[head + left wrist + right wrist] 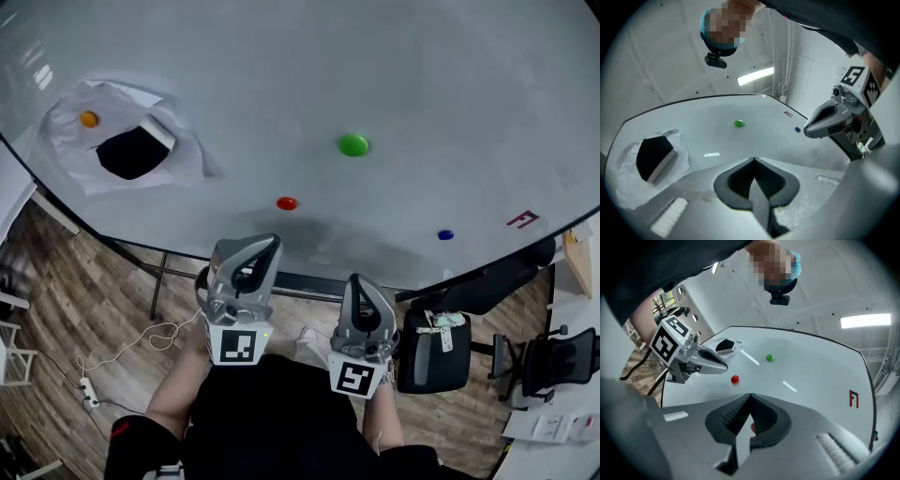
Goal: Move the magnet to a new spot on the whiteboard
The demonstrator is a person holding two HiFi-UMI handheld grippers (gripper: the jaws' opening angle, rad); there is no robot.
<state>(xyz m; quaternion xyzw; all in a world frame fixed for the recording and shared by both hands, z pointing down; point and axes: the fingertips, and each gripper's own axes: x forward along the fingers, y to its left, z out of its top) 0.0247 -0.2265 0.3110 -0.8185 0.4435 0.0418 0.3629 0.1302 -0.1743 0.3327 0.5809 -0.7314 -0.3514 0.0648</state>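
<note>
The whiteboard (450, 84) carries a red magnet (287, 202), a green magnet (353, 144), a blue magnet (445, 234) and an orange magnet (89, 119). My left gripper (265, 244) is shut and empty, just off the board's near edge, short of the red magnet. My right gripper (359, 280) is also shut, lower and to the right, apart from the board. In the left gripper view the shut left gripper (753, 160) faces the green magnet (738, 123). In the right gripper view the right gripper (750, 395) points past the red magnet (735, 379); a small reddish spot sits behind its tips, unclear what.
A black eraser (136, 150) lies on a crumpled white sheet (187, 164) at the board's left, under the orange magnet. A red mark (522, 219) is drawn at the right. Below the board are a wooden floor, cables (141, 337), a power strip (89, 392) and office chairs (548, 361).
</note>
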